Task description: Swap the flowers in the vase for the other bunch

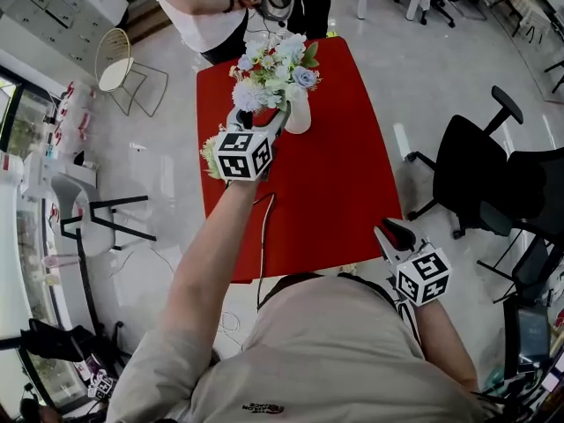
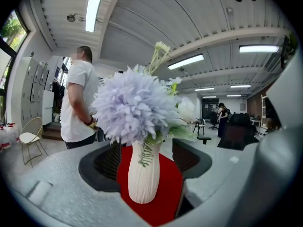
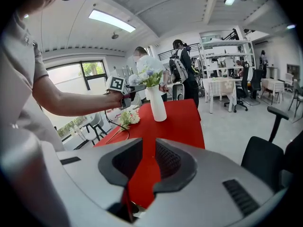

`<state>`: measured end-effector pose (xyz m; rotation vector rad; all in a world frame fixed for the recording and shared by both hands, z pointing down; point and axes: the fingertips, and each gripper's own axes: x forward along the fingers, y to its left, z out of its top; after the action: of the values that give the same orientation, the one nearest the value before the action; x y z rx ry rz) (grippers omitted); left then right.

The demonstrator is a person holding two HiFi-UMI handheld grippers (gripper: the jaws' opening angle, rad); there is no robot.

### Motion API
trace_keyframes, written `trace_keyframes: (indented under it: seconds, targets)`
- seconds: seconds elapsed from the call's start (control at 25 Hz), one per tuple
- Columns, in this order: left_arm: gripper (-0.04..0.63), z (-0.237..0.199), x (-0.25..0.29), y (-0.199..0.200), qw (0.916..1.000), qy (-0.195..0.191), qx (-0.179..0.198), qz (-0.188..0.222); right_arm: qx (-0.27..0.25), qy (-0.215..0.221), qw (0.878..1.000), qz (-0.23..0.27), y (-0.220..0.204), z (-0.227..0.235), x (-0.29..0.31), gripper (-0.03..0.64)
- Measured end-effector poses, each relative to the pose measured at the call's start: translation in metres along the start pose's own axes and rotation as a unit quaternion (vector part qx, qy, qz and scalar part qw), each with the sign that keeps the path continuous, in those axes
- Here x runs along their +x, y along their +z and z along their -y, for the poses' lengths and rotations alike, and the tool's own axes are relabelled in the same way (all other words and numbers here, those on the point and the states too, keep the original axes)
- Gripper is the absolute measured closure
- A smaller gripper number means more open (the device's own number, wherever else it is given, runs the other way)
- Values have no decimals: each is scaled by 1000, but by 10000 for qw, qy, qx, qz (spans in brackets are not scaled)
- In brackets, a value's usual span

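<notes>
A white ribbed vase (image 1: 298, 110) stands at the far middle of the red table (image 1: 335, 192) and holds a bunch of lilac, white and blue flowers (image 1: 273, 67). My left gripper (image 1: 264, 122) reaches in from the vase's left at its neck. In the left gripper view the vase (image 2: 143, 174) stands in the gap of the left gripper (image 2: 144, 160), whose jaws are open and whose pads stay off it. A second, pale bunch (image 3: 129, 117) lies on the table's left edge. My right gripper (image 1: 385, 234) hovers at the near right edge, its jaws a narrow gap apart and empty.
A person in a white shirt (image 1: 207, 7) stands at the table's far end. A black office chair (image 1: 480, 170) is to the right, and a wire chair (image 1: 115, 60) is at the far left. A thin cable (image 1: 263, 236) runs across the table's near left part.
</notes>
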<state>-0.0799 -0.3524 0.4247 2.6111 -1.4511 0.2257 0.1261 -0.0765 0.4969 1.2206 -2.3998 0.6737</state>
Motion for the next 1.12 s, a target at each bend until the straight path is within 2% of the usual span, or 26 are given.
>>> trace_keyframes:
  seconds: [0.32,0.56,0.64,0.72,0.8,0.96,1.12]
  targets:
    - [278,11,-39,-14,9992,283,-297,10,-263,263,9993,-30,6,17,0,525]
    - [289,49,-81,-21,9981,277,-541,-126,-504,671,9964,-105,11,20,0,531]
    - [355,63,-99,-30,9971,369,-604,-270,-578,842,9947,-131,12,20,4,534]
    - [486,80,-115,-43,9965,407,-599,-421,-666,969,9930,-141,12,22,10,540]
    - [573,101,-131,-55,9963,338,-617,-501,-788,1077,9909,-147,12,22,17,551]
    - [588,136,-163,-70,9945,-22,-796,-678,-1041,1193,9873,-90,20,11,30,569]
    - [588,165,-205,-78,9901,-571,-921,-887,-1056,1131,9879,112,27,-22,29,583]
